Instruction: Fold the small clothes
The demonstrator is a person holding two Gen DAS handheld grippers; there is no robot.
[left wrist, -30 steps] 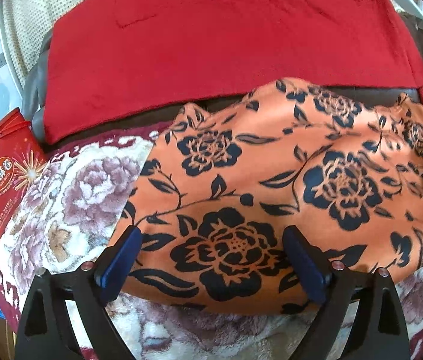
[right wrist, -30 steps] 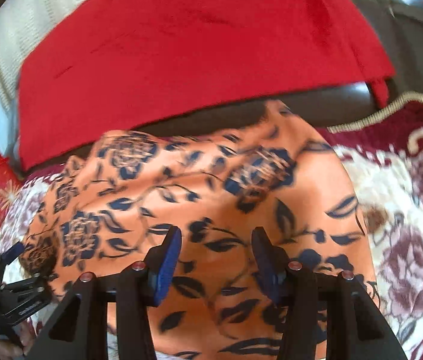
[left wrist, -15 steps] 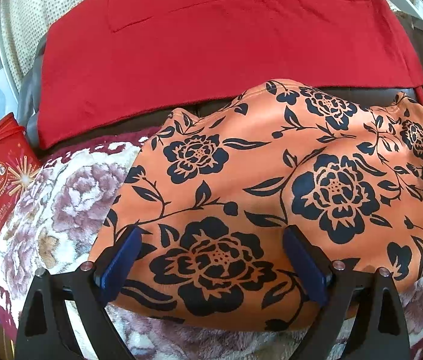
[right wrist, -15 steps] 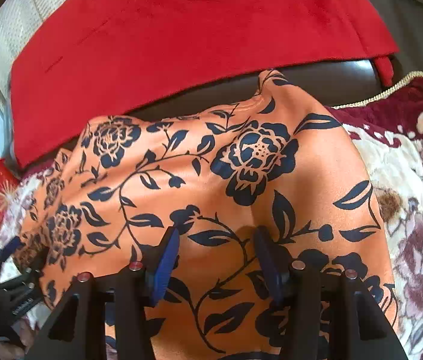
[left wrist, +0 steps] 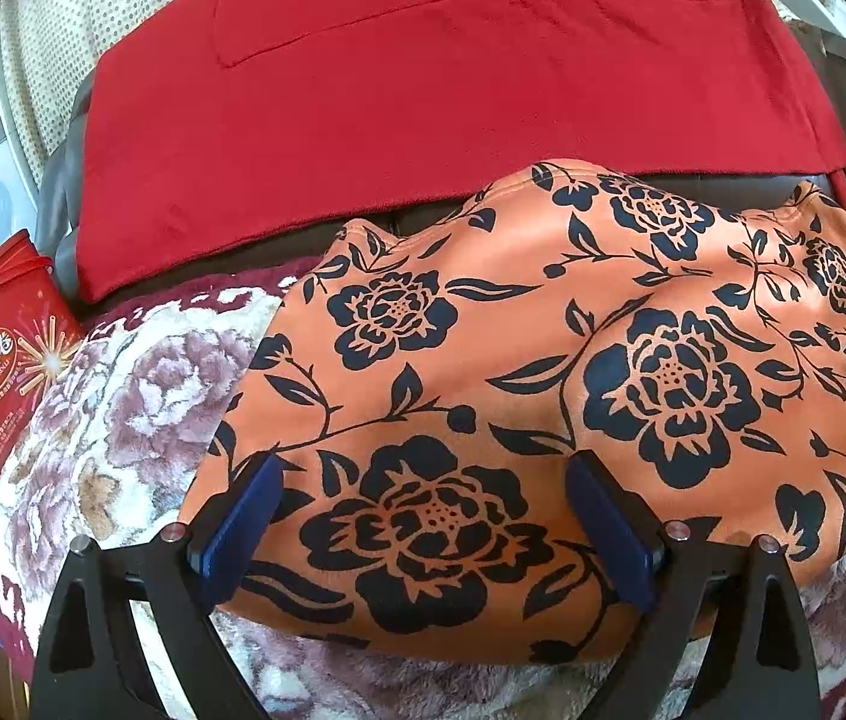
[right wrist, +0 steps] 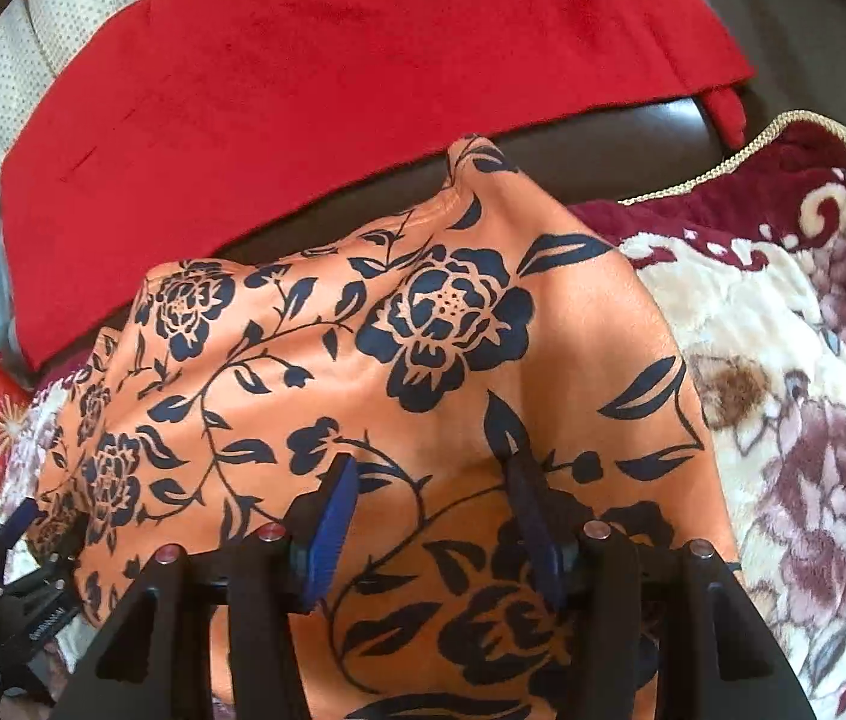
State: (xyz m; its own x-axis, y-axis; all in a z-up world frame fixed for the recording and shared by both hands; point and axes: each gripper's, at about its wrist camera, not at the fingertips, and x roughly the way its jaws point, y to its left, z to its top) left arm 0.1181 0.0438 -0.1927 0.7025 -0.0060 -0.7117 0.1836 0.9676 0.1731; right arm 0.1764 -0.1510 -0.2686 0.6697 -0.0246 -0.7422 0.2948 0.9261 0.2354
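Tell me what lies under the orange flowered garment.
The orange flowered garment lies on a floral plush blanket; its far edge overlaps a dark leather surface. Whatever sits beneath its middle is covered.

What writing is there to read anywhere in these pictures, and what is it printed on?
"蛋酥卷": large characters on the red snack bag at the left edge.
"EGG ROLLS": tiny line beneath them, only barely legible.
Smaller print lower on the bag: too small to read.
Lettering on the left gripper body, seen from the right wrist: too blurred to read.
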